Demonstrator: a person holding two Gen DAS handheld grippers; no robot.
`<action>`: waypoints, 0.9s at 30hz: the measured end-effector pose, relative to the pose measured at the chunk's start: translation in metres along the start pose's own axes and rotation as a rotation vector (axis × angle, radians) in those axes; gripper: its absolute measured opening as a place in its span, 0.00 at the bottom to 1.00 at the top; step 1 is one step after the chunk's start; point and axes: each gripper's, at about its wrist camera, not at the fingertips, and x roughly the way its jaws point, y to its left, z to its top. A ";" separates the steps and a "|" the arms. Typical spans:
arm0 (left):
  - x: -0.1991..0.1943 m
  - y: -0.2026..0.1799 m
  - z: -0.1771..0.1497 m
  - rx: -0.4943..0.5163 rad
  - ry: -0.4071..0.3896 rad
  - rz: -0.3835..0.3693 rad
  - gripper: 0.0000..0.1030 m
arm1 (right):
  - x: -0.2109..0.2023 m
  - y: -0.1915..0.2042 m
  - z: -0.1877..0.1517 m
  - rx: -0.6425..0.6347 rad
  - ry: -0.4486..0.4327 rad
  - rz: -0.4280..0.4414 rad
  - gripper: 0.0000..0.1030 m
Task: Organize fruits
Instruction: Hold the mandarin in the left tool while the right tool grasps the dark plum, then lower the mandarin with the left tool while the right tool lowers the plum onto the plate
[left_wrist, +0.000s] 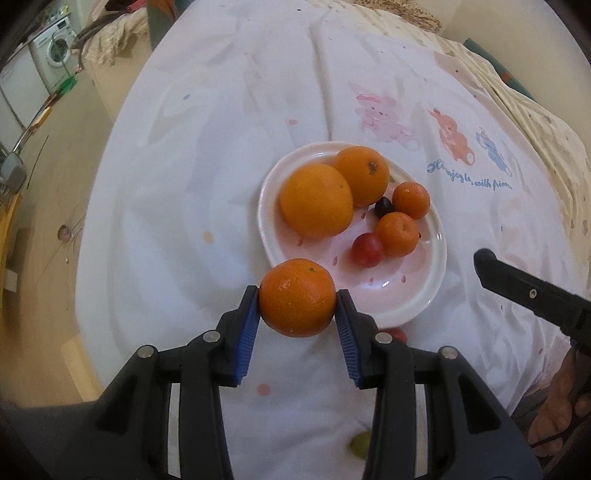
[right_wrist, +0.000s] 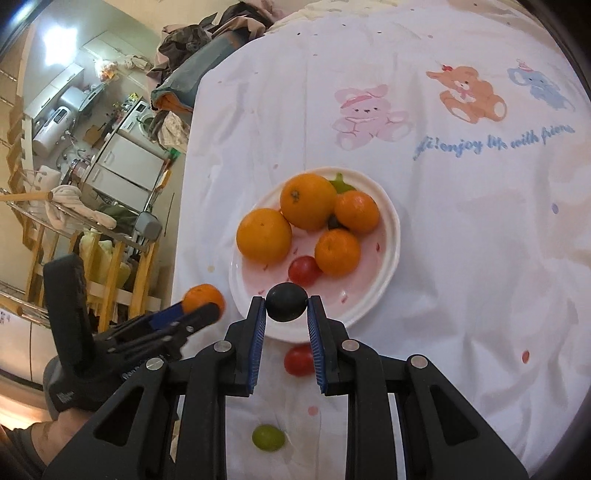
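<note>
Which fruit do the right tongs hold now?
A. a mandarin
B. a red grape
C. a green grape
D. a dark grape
D: the right tongs are shut on a dark grape above the near rim of the plate.

Glossy glazed plate (right_wrist: 388, 266); creased printed cloth (right_wrist: 461, 258); dimpled shiny mandarin (left_wrist: 297, 297); smooth dark grape (right_wrist: 287, 301); ribbed blue pads (left_wrist: 248, 332).

plate (right_wrist: 388, 258) on tablecloth (right_wrist: 461, 258): two oranges (right_wrist: 264, 236) at its left and back, two mandarins (right_wrist: 337, 253) right, tomato (right_wrist: 303, 270) front. Second tomato (right_wrist: 298, 360) and grape (right_wrist: 268, 437) on cloth before plate.
</note>
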 end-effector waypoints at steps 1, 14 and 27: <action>0.002 -0.001 0.002 -0.004 -0.001 -0.001 0.35 | 0.000 0.000 0.002 -0.002 0.000 0.002 0.24; 0.032 -0.019 0.017 0.015 0.030 0.030 0.36 | 0.027 -0.005 0.038 -0.010 0.021 0.026 0.24; 0.052 -0.030 0.020 0.051 0.047 0.059 0.37 | 0.072 -0.013 0.050 0.019 0.089 0.040 0.24</action>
